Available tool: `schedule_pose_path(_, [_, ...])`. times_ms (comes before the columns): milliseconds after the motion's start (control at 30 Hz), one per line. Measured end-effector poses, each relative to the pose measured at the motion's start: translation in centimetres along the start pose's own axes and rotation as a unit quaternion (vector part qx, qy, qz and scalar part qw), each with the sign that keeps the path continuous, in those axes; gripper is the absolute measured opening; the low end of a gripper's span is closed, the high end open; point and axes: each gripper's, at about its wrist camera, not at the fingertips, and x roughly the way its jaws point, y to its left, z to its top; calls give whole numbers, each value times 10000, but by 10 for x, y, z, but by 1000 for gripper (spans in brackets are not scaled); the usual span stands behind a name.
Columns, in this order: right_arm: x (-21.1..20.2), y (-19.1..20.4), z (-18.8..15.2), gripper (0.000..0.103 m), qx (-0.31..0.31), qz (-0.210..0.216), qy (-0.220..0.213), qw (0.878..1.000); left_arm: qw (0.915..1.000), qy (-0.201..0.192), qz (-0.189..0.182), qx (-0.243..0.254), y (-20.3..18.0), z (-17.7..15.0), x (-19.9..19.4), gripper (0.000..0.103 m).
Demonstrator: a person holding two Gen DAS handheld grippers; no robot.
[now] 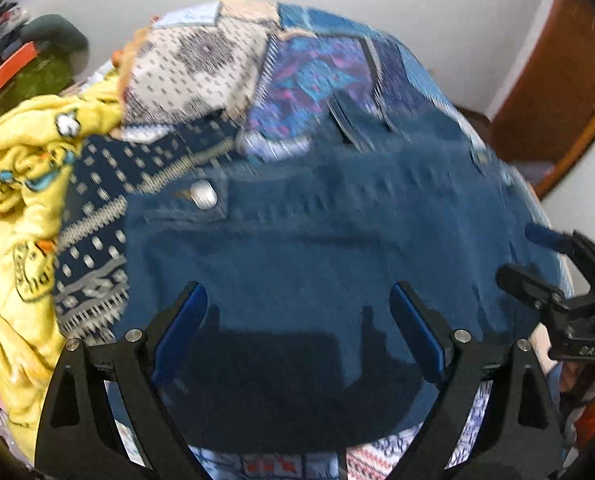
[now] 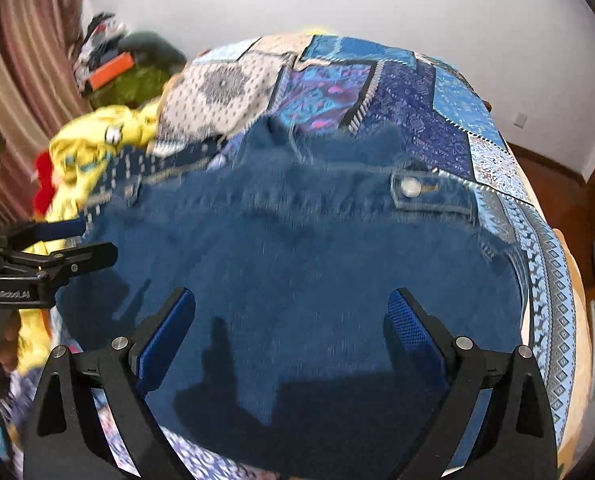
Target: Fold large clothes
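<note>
While the left wrist view is motion-blurred, the main layout reads clearly: a blue denim garment lies spread flat on a bed covered by a patchwork quilt. Left gripper hovers over the near part of the denim, jaws wide apart, nothing between the blue pads. A metal snap button sits on a flap towards the garment's upper left. A crumpled yellow printed garment lies just beside the denim's left edge, on the quilt. The right gripper enters at the right edge of this view, jaws apart, over the denim's right border. Right wrist view: the right gripper is likewise above the near half of the denim garment, jaws wide apart and empty. A second snap button shows on a flap at upper right. The quilt extends beyond and to the right of the denim. The left gripper shows at the left edge, over the garment's left border, with the yellow garment beyond it.
</note>
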Motion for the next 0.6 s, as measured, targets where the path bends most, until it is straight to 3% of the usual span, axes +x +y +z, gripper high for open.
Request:
schedule_pose_path(200, [9, -34, -26, 96, 296, -364, 530, 9975, 9990, 425, 105, -108, 0, -31, 24, 94])
schedule_pose_path(300, [1, -55, -37, 97, 399, -592, 607, 9956, 9993, 304, 73, -209, 11, -44, 19, 94])
schedule_pose_path(433, [-19, -79, -46, 96, 570, -570, 570, 9951, 9983, 172, 516, -196, 25, -62, 5, 95])
schedule_pose_path(533, [-31, -92, -51, 96, 629, -1096, 585, 9903, 9956, 128, 859, -347, 40, -79, -6, 97])
schedule_pose_path(600, [-35, -99, -56, 96, 722, -1070, 626, 9897, 9951, 110, 803, -563, 54, -91, -14, 98])
